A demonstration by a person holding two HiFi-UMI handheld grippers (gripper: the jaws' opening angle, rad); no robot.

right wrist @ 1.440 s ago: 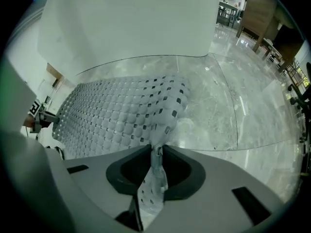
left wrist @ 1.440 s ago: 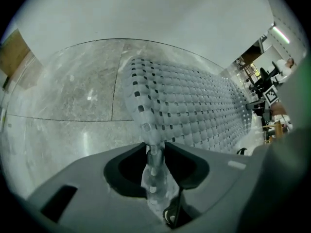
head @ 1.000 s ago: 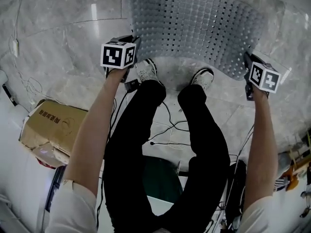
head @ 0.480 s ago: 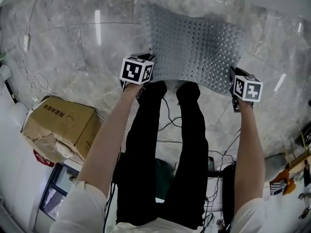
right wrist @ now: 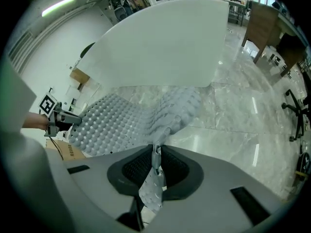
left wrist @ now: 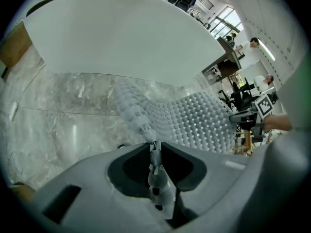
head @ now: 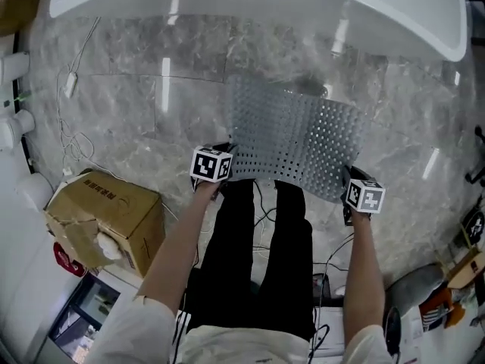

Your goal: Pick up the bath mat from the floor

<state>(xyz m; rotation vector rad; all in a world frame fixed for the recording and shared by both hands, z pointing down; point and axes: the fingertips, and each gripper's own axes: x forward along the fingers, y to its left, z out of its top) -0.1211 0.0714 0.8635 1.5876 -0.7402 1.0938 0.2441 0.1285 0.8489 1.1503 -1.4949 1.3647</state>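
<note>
Status: both of mine are on the bath mat (head: 295, 139).

Left gripper (left wrist: 154, 148): the jaws have just been closing a little more. The mat's near left corner is between them, pinched flat, with a strip of it poking back toward the camera.

Right gripper (right wrist: 156, 155): the jaws are clamped on the near right corner. Same picture here, a flap of dimpled mat hangs out behind the pads.

Neither pair is fully together; the mat's thickness keeps them apart.

Mat: grey, bumpy, full of small holes. The near edge is stretched between the two grippers in front of my legs (head: 261, 249), up off the floor (head: 129, 112). It sags in the middle and the rest drops away from me toward the bathtub (head: 250, 6). The far edge hangs low by the tub's side. I can't tell whether it touches the marble or is just clear of it. From each gripper view I see the other gripper holding the opposite corner, marker cube showing.

Around: a cardboard box (head: 106, 211) sits on the floor to my left, torn open at one end and well apart from the mat. Thin white cables (head: 64, 127) lie on the floor beyond the box, toward the left edge.
</note>
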